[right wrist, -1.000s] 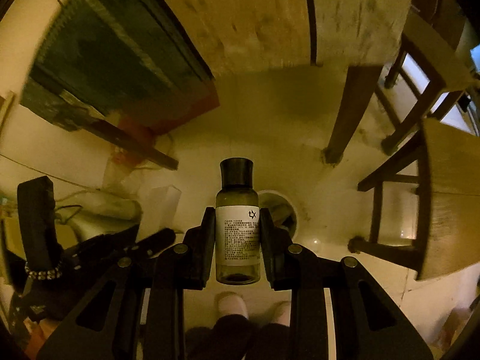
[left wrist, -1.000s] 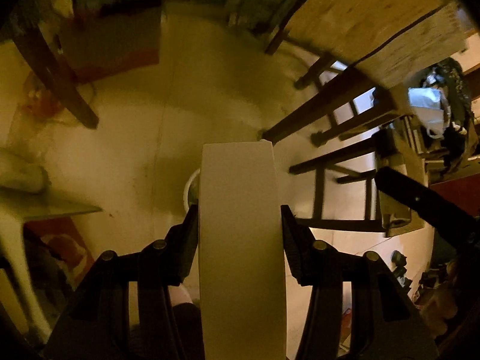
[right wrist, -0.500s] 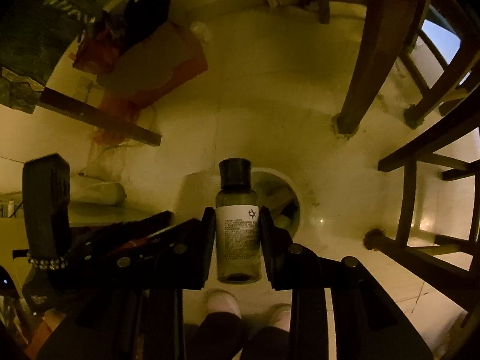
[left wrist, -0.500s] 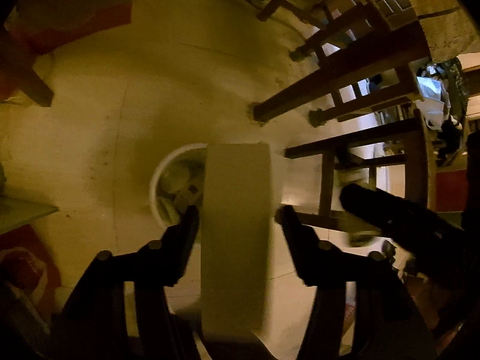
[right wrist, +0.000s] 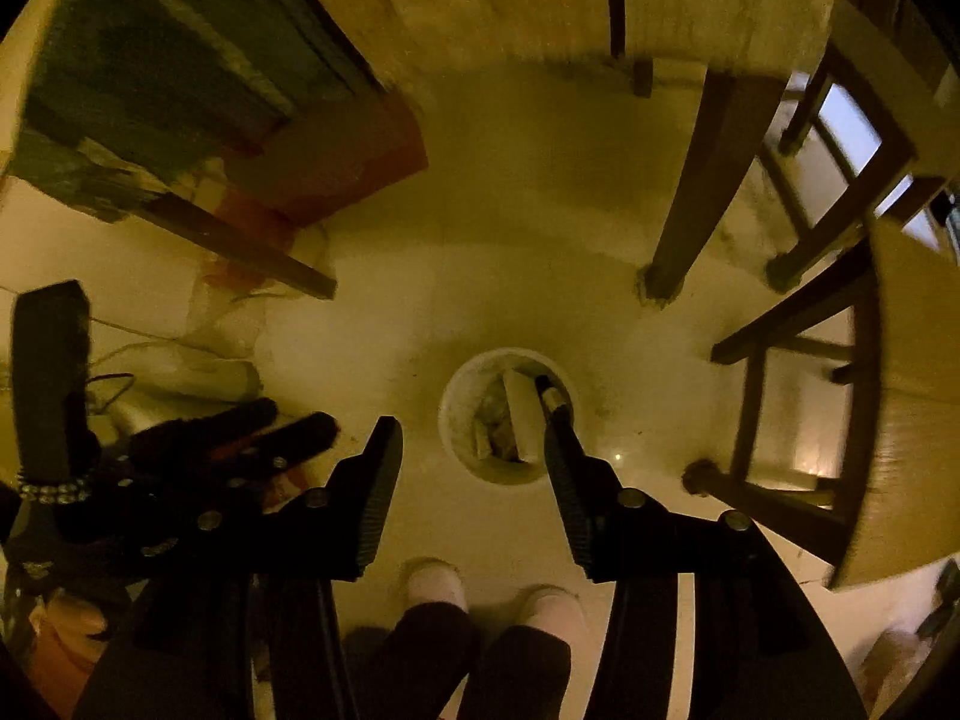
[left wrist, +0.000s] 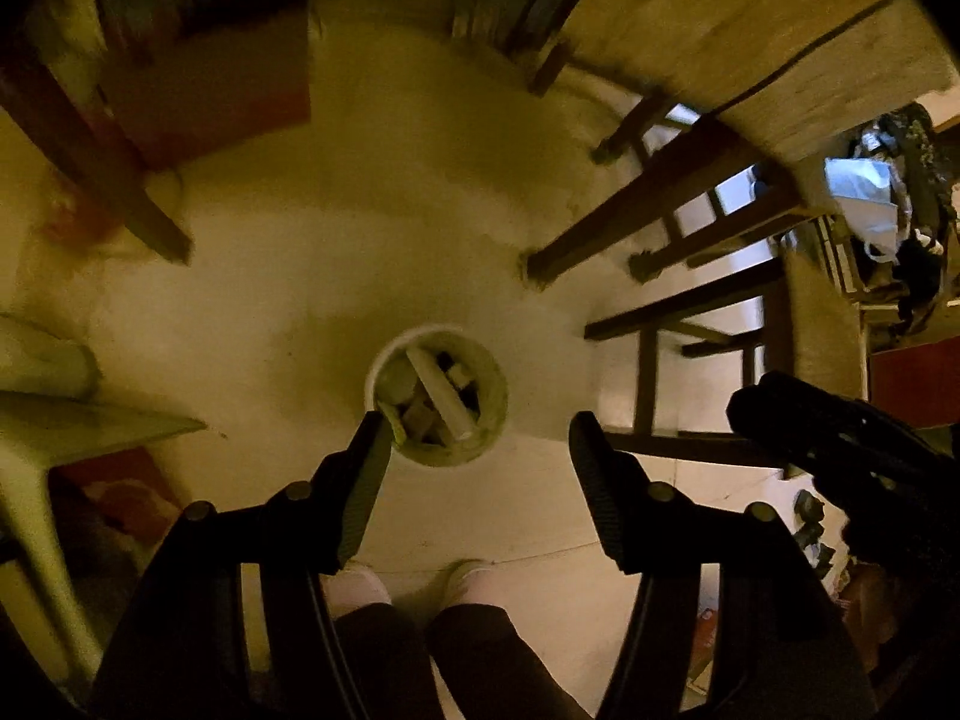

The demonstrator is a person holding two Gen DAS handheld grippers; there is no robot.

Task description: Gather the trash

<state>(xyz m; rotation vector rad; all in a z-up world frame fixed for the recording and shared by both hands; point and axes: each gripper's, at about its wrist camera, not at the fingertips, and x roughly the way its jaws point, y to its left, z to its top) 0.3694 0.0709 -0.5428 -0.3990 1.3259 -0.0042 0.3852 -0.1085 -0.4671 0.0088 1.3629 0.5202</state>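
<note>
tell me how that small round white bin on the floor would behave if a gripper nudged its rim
The white bin looks small and thin-walled, so probably light; a rim nudge would likely slide it on the smooth floor. It is piled with trash including a long white box, which may raise its weight and make it tip rather than slide.

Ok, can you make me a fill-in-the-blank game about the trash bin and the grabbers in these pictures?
1. The round white trash bin stands on the ____.
2. Between the fingers of the left gripper there is ____.
3. The long white box lies inside the ____.
4. The dark-capped bottle lies in the bin beside the white ____.

Missing words: floor; nothing; bin; box
</note>
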